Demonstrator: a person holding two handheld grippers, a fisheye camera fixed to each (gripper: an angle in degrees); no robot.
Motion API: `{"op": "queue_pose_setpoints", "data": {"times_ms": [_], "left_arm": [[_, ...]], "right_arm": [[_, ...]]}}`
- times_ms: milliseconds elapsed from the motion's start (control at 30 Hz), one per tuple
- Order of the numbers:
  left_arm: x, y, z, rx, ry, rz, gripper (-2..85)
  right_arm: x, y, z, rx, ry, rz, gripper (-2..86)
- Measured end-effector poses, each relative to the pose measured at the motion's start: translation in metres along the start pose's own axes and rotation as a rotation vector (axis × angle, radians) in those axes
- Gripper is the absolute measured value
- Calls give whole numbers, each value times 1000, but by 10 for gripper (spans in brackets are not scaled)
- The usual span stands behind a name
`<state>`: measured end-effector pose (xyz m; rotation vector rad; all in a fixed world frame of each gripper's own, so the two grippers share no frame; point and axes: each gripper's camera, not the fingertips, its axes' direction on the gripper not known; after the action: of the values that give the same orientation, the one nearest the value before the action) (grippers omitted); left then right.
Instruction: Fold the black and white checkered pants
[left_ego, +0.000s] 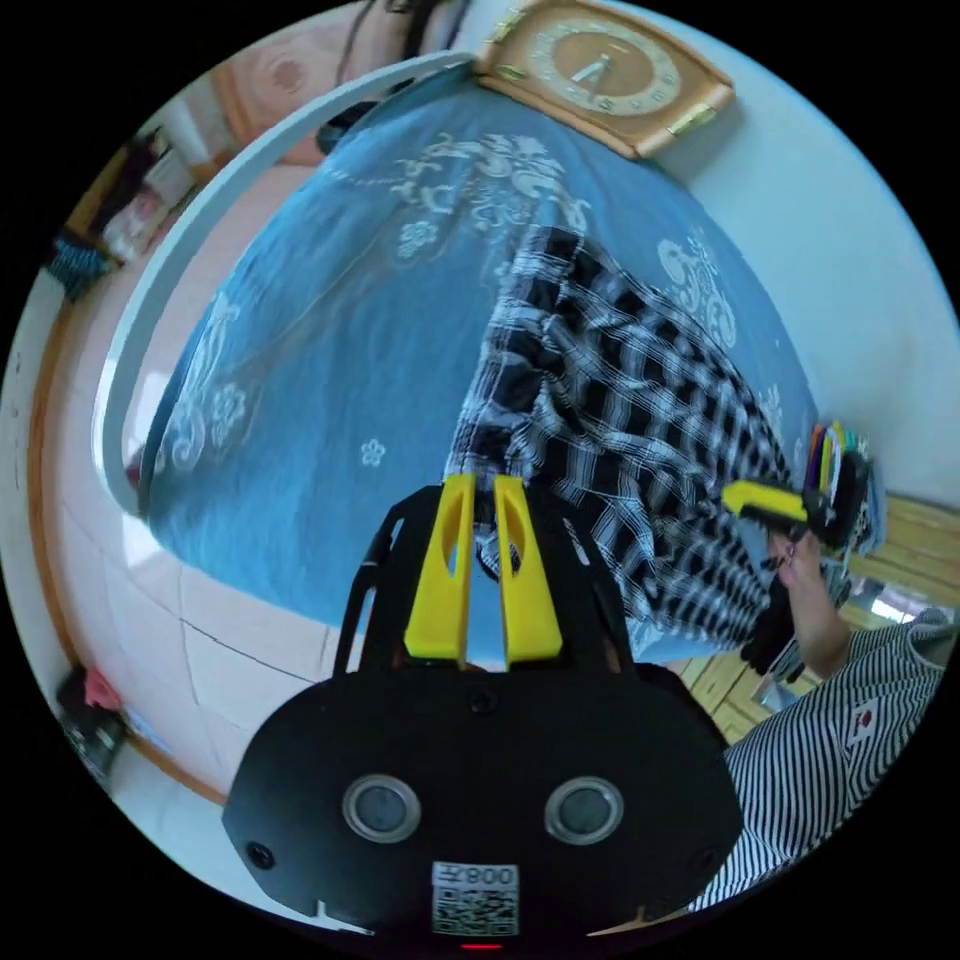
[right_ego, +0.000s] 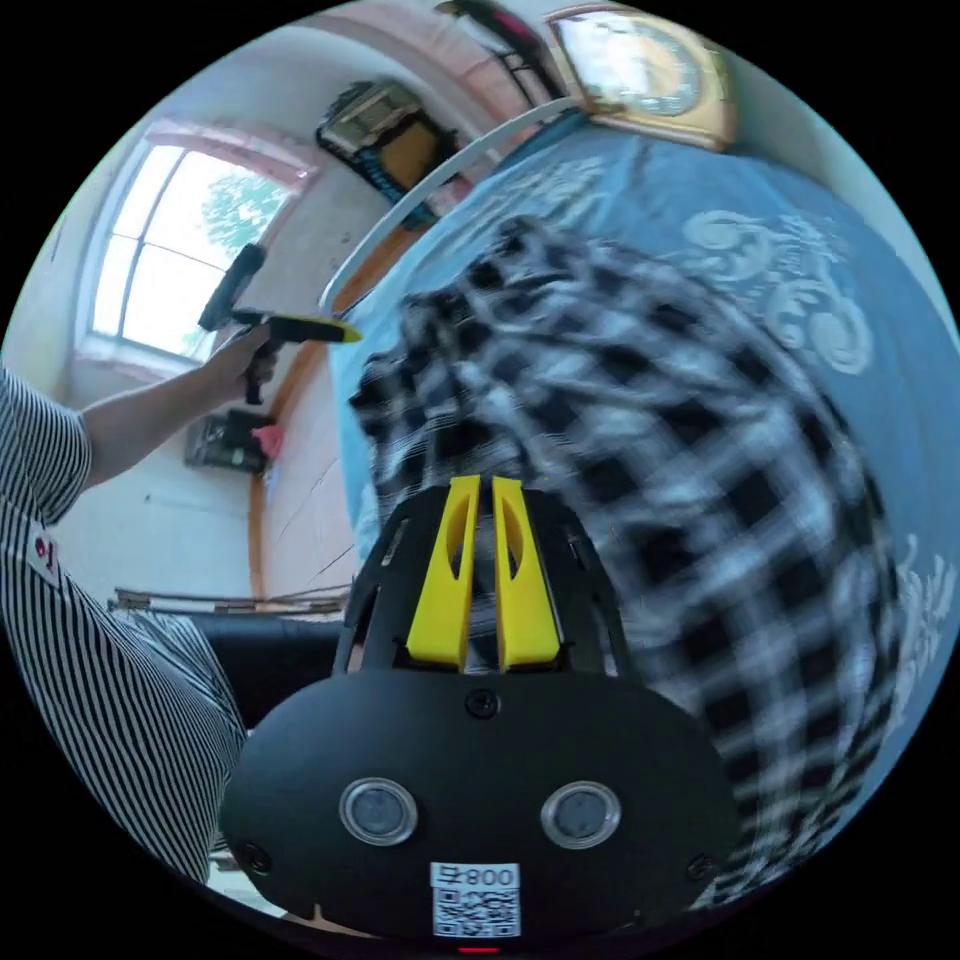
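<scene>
My left hand-held gripper (left_ego: 484, 490) was held low over the near edge of the bed (left_ego: 330, 360), its yellow jaws drawn nearly together with only a narrow slot between them. A bunched edge of the black and white checkered pants (left_ego: 620, 400) sat in that slot at the tips, so both jaws appeared to pinch the fabric. From there the pants ran away across the blue patterned bedspread toward the far right side, creased and partly doubled over.

In the left gripper view, my right hand (left_ego: 800, 590) reached in from the right with the forearm raised and the wrist bent, gripping the black handle of the right hand-held gripper (left_ego: 745, 497). Its yellow tip lay against the far edge of the pants.

In the right gripper view, the right hand-held gripper (right_ego: 478, 490) also had its jaws nearly closed on a narrow slot. The pants (right_ego: 650, 440) were blurred there, and fabric showed between the jaws; I could not tell whether both pressed on it. My left arm (right_ego: 150, 410) extended outward from a striped sleeve (right_ego: 45, 450), elbow nearly straight, the hand (right_ego: 245, 355) wrapped around the left hand-held gripper (right_ego: 330, 330), which pointed toward the bed.

A wooden-framed clock (left_ego: 605, 75) lay at the far end of the bed.
</scene>
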<state>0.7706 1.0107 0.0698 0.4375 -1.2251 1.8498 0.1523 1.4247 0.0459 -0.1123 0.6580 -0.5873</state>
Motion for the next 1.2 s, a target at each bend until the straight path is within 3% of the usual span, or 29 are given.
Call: {"op": "queue_pose_setpoints", "data": {"times_ms": [133,267,333,433,667,767,867,1000,1200], "left_arm": [[-20,6,21,-51,82,-129,62],[-17,-1,35,-96,61,-125,42],[-11,1,25,-73,43,-104,21],[-8,8,6,-39,-19,-100,9],[1,12,6,-76,-52,-116,3],[4,13,6,-87,-72,-144,3],[6,9,0,-94,-206,-194,3],[23,3,-19,-17,-120,-169,5],[97,-42,-36,94,21,123,18]], "right_arm": [[-65,-8,56,-127,7,-175,49],[-94,-13,106,-271,112,-266,29],[-103,-12,111,-244,159,-290,10],[-108,-10,119,-312,34,-296,3],[-115,-13,126,-336,-52,-268,1],[-114,-11,126,-321,-65,-230,1],[-114,-8,126,-325,-105,-197,2],[-105,-4,105,-229,-120,-79,3],[-77,10,51,-104,-97,53,14]]}}
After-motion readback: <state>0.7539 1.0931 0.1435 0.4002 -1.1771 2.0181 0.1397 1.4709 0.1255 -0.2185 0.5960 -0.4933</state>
